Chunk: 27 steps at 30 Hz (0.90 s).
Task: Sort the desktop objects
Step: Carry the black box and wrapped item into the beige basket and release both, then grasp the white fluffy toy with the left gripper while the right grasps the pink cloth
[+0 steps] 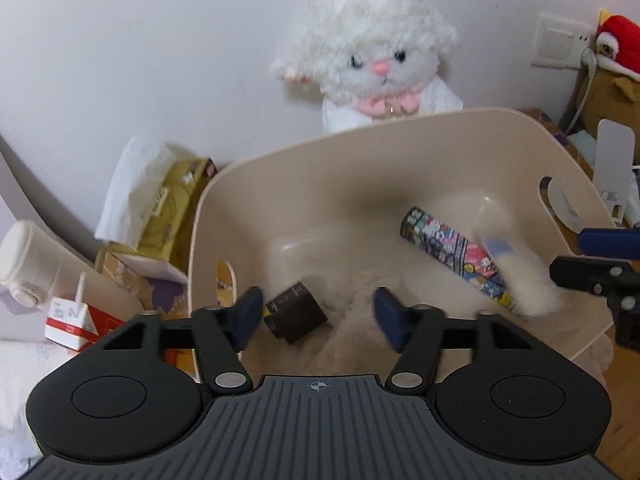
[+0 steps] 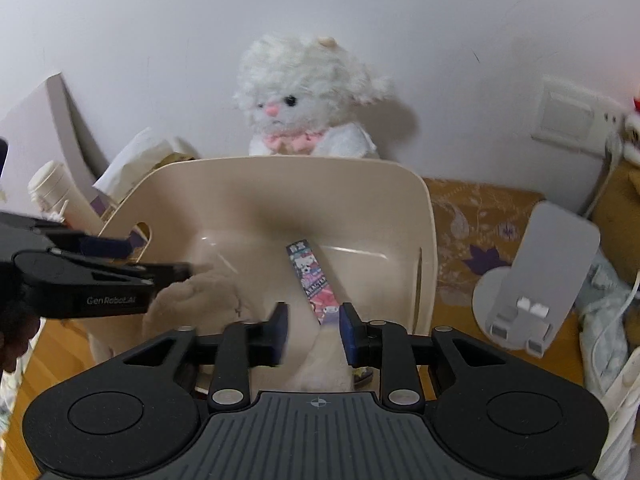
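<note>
Beige plush [image 1: 360,320] lies in the bin [image 1: 400,128], draped over its near rim beside the printed tube [image 1: 456,256] and dark box [image 1: 294,316]. Left gripper [image 1: 316,316] and right gripper [image 2: 314,334] spread, holding nothing. Lift straight up, clear of fur and rim.

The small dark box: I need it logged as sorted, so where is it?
In the left wrist view the small dark box lies inside the beige bin, at its lower left, beside the cream plush.

A wall switch plate [image 1: 558,42] is mounted behind the desk.
</note>
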Motion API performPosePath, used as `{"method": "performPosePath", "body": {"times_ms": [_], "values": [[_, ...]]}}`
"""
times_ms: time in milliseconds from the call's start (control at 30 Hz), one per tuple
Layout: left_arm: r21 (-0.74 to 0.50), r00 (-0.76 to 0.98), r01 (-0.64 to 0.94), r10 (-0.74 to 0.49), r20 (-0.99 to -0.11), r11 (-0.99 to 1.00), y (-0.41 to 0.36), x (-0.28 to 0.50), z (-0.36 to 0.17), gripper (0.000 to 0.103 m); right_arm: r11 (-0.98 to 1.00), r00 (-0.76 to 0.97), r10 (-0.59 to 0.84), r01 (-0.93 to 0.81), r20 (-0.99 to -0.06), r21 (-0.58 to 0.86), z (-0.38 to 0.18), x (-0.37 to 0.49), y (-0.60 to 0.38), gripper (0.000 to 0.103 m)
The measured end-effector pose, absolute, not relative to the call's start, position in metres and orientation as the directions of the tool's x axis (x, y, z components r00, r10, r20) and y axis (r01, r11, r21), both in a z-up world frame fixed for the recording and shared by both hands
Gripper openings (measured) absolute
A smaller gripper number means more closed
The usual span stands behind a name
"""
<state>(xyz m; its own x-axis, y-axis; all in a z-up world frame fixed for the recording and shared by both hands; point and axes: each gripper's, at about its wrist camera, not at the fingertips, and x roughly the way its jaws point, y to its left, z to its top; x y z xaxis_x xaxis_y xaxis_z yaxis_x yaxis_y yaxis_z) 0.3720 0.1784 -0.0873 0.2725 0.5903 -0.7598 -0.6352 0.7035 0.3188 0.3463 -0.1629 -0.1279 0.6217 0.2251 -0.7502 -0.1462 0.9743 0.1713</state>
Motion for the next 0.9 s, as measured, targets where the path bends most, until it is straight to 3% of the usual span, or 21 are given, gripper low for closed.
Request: {"method": "performPosePath", "body": {"times_ms": [167,300,533,800,900], "values": [[0.309,0.303,-0.636,0.597,-0.743,0.707,0.176,0.359,-0.074,0.075,0.978,0.651,0.21,-0.152,-0.729,0.146,-0.12,0.337,-0.166,0.073],[0.313,0.332,-0.636,0.617,-0.714,0.705,0.173,0.342,-0.06,0.077,0.983,0.681,0.182,-0.128,-0.709,0.13,-0.114,0.325,-0.174,0.1],[0.346,0.349,-0.618,0.64,-0.684,0.706,0.175,0.305,-0.046,0.078,0.99,0.682,0.142,-0.094,-0.718,0.106,-0.119,0.306,-0.191,0.103],[0.319,0.312,-0.623,0.6,-0.736,0.714,0.193,0.262,-0.056,0.078,0.993,0.632,0.118,-0.056,-0.766,0.107,-0.143,0.284,-0.204,0.103],[0.305,0.301,-0.629,0.586,-0.752,0.715,0.197,0.251,-0.061,0.085,0.995,0.609,0.104,-0.067,-0.787,0.08,-0.152,0.279,-0.204,0.103]]}}
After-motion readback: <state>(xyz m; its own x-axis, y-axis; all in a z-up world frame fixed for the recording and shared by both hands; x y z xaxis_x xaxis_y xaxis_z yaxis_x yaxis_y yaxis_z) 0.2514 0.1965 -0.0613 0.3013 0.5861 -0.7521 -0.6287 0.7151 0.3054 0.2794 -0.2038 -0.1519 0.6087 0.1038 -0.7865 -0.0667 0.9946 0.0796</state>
